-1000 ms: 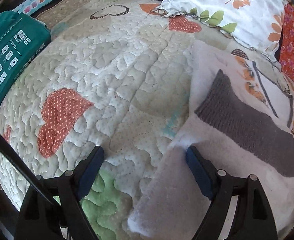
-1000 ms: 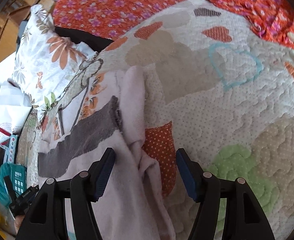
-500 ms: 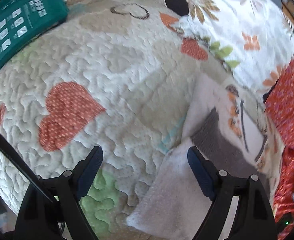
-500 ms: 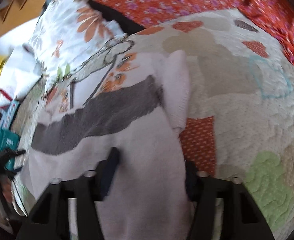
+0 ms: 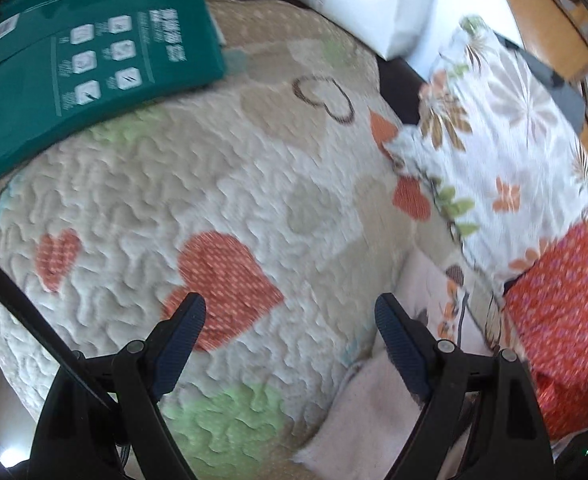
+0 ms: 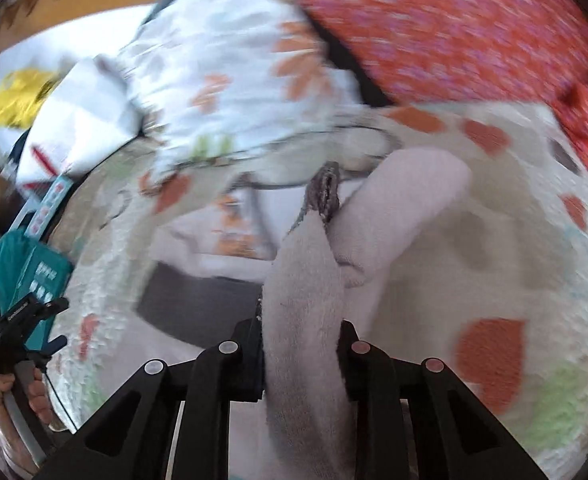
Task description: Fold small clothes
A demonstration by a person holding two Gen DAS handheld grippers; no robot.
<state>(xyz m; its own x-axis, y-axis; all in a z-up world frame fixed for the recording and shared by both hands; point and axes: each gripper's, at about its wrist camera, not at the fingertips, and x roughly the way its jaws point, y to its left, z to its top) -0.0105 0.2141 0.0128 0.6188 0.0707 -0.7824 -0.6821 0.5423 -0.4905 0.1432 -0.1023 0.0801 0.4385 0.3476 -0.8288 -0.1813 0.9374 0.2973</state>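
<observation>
The small garment point(image 6: 306, 280) is pale pink fleece with a dark grey ribbed band; a bunched fold rises up between the right gripper point(image 6: 300, 336) jaws, the rest spreading flat ahead and to its left, one sleeve curling rightward.

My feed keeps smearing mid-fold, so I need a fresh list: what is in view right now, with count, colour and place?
Small garment: one, pale pink fleece with a grey band, lying on the quilt, one edge pinched and lifted.
Quilt: one, cream with orange and green hearts, under everything.
Floral pillow: one, white with orange flowers, at the quilt's far right edge.
Red floral fabric: one, red-orange, beyond the quilt.
Green package: one, teal with white icons, far left on the quilt.
White bag: one, behind the quilt.
Wooden chair: one, tan, background.
Left gripper: black, blue pads, open over the quilt, empty.
Right gripper: black, shut on the garment.
</observation>
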